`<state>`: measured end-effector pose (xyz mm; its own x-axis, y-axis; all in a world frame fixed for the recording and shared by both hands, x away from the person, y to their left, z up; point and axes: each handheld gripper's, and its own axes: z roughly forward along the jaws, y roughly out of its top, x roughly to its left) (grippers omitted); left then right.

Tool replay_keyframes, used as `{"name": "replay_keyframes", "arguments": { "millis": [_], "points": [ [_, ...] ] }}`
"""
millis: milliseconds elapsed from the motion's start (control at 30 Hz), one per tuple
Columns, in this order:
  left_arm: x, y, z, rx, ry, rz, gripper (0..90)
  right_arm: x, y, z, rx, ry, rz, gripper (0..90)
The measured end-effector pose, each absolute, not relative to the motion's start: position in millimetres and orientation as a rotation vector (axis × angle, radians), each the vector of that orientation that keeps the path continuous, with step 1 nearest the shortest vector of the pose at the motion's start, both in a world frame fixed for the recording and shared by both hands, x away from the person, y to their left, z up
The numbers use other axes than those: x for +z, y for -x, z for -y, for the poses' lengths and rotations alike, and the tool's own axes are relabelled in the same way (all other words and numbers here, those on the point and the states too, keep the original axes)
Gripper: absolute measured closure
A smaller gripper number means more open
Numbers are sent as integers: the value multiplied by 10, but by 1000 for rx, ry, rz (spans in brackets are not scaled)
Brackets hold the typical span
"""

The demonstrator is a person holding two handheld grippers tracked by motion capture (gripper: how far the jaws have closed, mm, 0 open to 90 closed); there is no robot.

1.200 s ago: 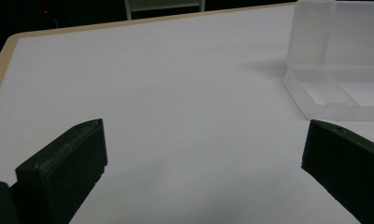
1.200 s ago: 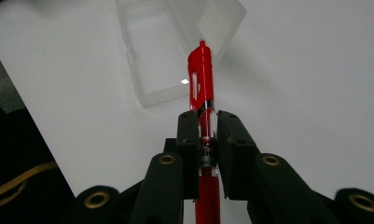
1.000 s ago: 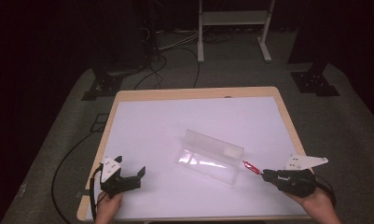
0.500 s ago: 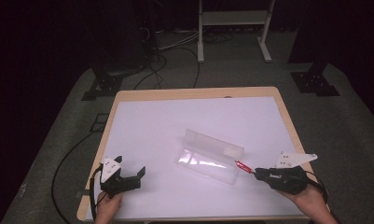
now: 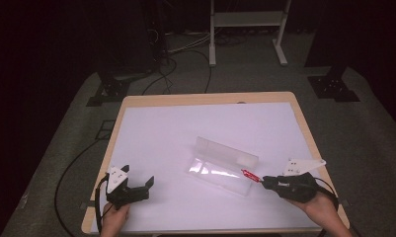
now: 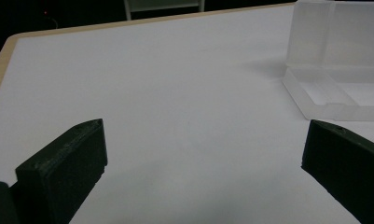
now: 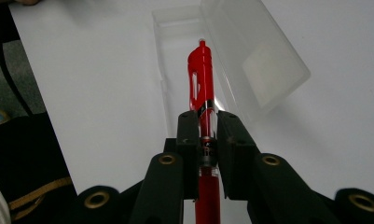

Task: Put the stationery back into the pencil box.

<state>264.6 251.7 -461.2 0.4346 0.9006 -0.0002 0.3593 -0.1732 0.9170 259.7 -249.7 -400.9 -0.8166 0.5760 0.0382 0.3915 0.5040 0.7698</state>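
A clear plastic pencil case lies open in the middle of the white table, its lid standing up at the back; the same case and its tray show in both gripper views. My right gripper is shut on a red pen, whose free end points left at the case's right end. In the right gripper view the red pen sticks out past the jaws and reaches over the tray. My left gripper rests open near the table's front left, with nothing between its jaws.
The white sheet covers a wooden table. Beyond the table stand a white rack's legs and floor cables. Bare table surface lies left of the case and behind it.
My right gripper has moved left with the red pen, bringing its tip up to the case's right end. The left gripper has stayed put.
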Motion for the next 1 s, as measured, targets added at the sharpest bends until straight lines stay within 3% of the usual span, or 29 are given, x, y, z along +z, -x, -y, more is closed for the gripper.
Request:
{"name": "replay_keyframes", "arguments": {
  "millis": [1000],
  "points": [
    [-4612, -2644, -2517, 716, -1740, -1089, 0, -3973, -2815, 2102, 1222, -727, -2572, 788]
  ]
}}
